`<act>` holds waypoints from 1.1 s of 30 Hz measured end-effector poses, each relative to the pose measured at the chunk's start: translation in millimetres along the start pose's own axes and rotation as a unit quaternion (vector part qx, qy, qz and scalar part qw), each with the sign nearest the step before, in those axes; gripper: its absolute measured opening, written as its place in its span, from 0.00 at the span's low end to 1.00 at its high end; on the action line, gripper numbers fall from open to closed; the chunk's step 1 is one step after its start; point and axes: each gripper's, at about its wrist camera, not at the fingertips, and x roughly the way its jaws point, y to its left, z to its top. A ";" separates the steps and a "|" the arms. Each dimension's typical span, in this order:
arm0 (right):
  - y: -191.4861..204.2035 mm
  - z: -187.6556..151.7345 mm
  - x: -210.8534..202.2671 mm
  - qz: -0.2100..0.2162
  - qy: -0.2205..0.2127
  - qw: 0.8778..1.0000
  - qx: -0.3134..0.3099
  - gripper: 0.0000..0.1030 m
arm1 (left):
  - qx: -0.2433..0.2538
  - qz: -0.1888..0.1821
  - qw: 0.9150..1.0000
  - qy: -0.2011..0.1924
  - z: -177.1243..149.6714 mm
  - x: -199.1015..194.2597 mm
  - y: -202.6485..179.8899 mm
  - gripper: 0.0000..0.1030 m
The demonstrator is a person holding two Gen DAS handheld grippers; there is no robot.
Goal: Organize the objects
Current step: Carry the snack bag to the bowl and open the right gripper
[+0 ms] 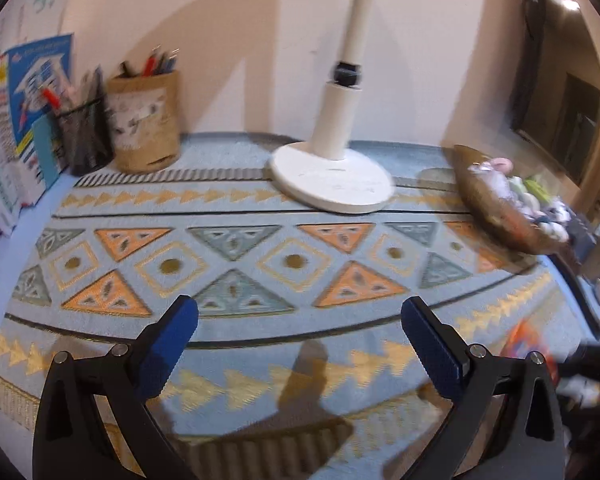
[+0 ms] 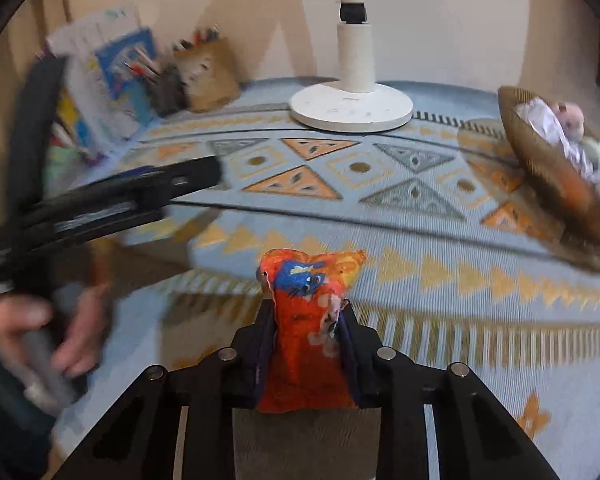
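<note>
My right gripper (image 2: 306, 316) is shut on an orange fabric pouch with a blue patch (image 2: 306, 300), held above the patterned blue cloth (image 2: 380, 216). The pouch also shows blurred at the right edge of the left wrist view (image 1: 530, 344). My left gripper (image 1: 300, 316) is open and empty over the cloth (image 1: 260, 208); it shows blurred at the left of the right wrist view (image 2: 204, 172). A brown woven bowl (image 2: 548, 176) with small soft items stands tilted at the far right, and shows in the left wrist view (image 1: 496, 204).
A white lamp base (image 1: 332, 180) with its pole stands at the back centre by the wall. A tan pen holder (image 1: 146, 120), a black mesh pen cup (image 1: 86, 136) and books (image 1: 24, 120) stand at the back left.
</note>
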 end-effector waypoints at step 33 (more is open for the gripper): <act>-161.5 76.1 -124.3 -0.078 -0.132 0.976 0.155 0.71 | 0.047 0.025 0.996 -0.068 61.3 -78.5 -37.8 0.99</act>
